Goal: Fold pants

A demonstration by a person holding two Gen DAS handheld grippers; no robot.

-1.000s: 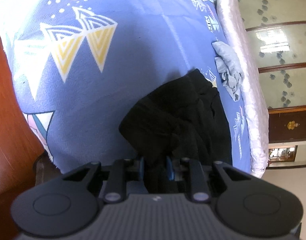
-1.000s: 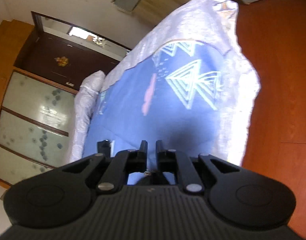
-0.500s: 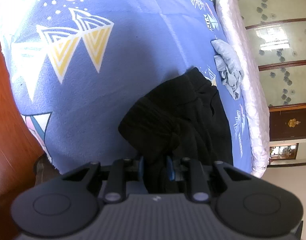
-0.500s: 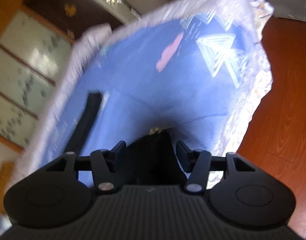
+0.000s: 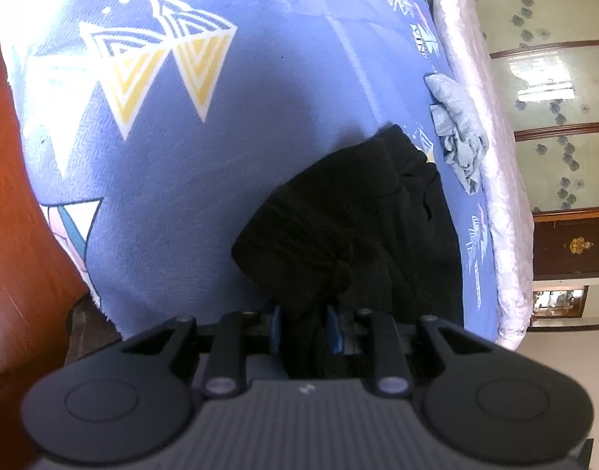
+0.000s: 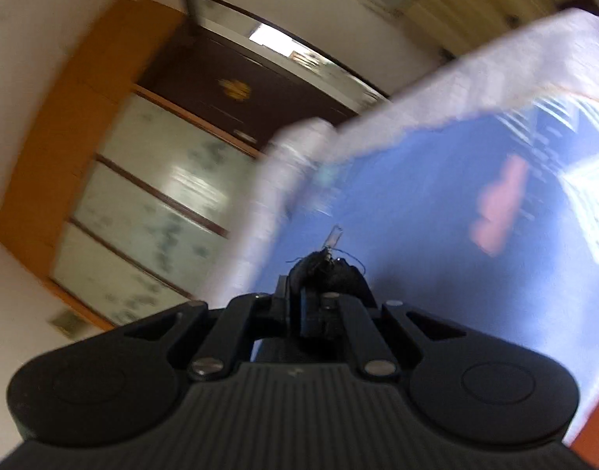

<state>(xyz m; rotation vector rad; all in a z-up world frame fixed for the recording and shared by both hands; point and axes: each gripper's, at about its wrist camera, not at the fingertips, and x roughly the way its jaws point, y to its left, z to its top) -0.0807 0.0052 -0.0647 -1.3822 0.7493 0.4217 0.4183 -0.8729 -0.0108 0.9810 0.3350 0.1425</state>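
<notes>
The black pants [image 5: 350, 227] lie bunched on the blue patterned bedspread [image 5: 205, 149] near the bed's right side in the left wrist view. My left gripper [image 5: 305, 331] is shut on a fold of the pants at their near end. In the right wrist view, my right gripper [image 6: 303, 305] is shut on a small bunch of the black pants [image 6: 327, 270], with a small tag and loose threads sticking up. That view is blurred by motion.
A crumpled grey cloth [image 5: 458, 133] lies on the bed beyond the pants, next to the pale quilted edge [image 5: 491, 125]. Red wooden floor [image 5: 13, 235] is left of the bed. A glass-panelled wardrobe [image 6: 150, 203] and dark door [image 6: 237, 90] stand behind.
My right gripper opened around the black fabric, then shut on it, and has swung up and left. My left gripper has stayed shut on the pants, barely moving.
</notes>
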